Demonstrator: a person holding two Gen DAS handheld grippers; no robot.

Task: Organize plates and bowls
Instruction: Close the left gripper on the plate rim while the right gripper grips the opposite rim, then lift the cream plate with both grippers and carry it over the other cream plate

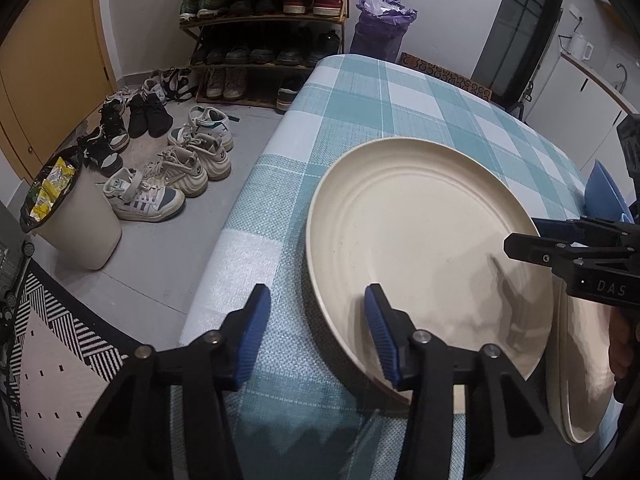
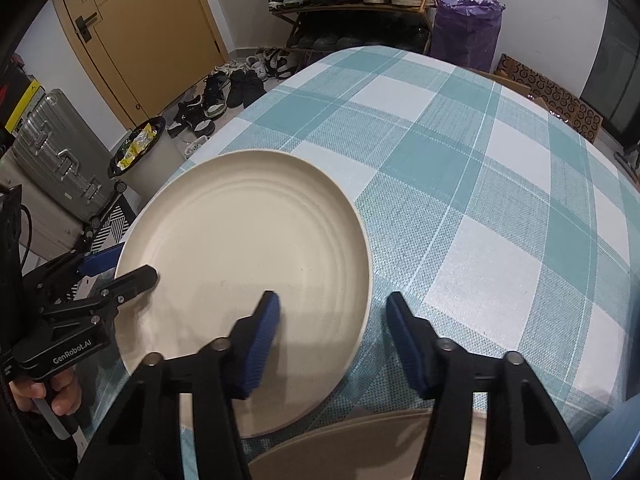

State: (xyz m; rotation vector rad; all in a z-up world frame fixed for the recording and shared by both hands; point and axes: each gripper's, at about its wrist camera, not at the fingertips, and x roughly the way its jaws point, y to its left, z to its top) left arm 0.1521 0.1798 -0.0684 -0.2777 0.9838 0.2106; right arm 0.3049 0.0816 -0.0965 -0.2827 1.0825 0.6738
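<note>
Cream plate (image 1: 424, 248) flat on checked table (image 1: 360, 92), nr its left edge. L gripper (image 1: 318, 334) and R gripper (image 2: 334, 338) each straddle plate rim, pads not touching, released. Bin (image 1: 76, 224) on floor holds yellow wrappers (image 1: 52, 188).

Teal-and-white checked tablecloth (image 2: 460, 168) covers the table across the centre and right of the frame. Wooden shoe rack (image 1: 264, 20), stocked with shoes, stands at upper centre. Purple bag (image 1: 380, 28) stands to its right. Loose sneakers (image 1: 176, 168) lie on the grey floor at left. Off-white waste bin (image 1: 76, 216) sits at lower left. Silver ribbed suitcase (image 2: 56, 156) stands at far left, before a yellow door (image 2: 148, 32).
</note>
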